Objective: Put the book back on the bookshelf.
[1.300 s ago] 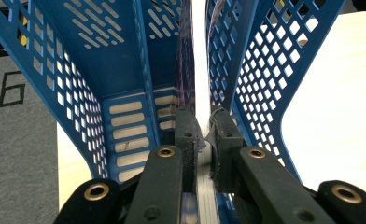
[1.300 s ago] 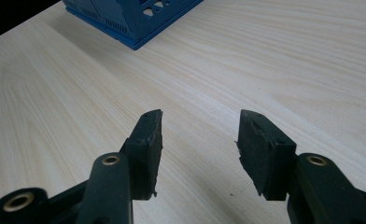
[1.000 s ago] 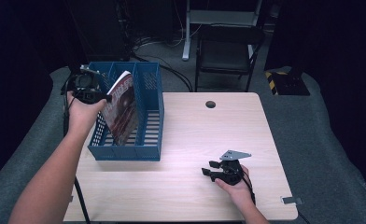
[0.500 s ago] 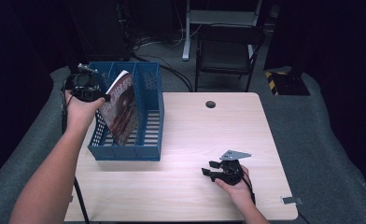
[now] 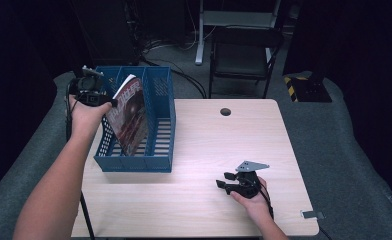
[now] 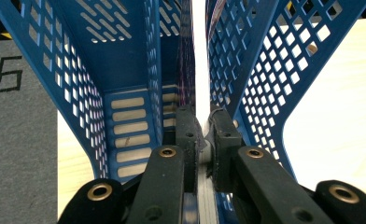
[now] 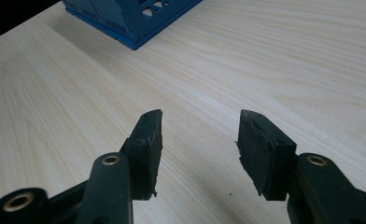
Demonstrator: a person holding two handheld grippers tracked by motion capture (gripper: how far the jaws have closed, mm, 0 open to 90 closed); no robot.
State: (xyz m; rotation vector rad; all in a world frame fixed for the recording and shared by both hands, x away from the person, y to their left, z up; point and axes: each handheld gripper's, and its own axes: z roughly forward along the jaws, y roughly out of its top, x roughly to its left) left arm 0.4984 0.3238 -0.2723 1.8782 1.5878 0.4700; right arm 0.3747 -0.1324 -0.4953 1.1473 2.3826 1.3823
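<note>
A blue perforated file rack (image 5: 159, 95) stands on the left part of the wooden table (image 5: 209, 135). A magazine with a dark red cover (image 5: 130, 115) leans tilted inside one of its slots. My left gripper (image 5: 111, 103) is shut on the magazine's upper edge; in the left gripper view the thin magazine (image 6: 200, 70) runs edge-on between the pressed pads (image 6: 188, 133), with rack walls (image 6: 265, 70) on both sides. My right gripper (image 5: 220, 180) rests on the table near the front right, open, with bare wood between its jaws (image 7: 200, 128).
A round cable hole (image 5: 225, 111) sits near the table's far edge. A small metal tab (image 5: 312, 214) lies at the front right corner. Behind the table stand a black chair (image 5: 244, 55) and floor cables. The rack's corner (image 7: 134, 23) shows far ahead of the right gripper.
</note>
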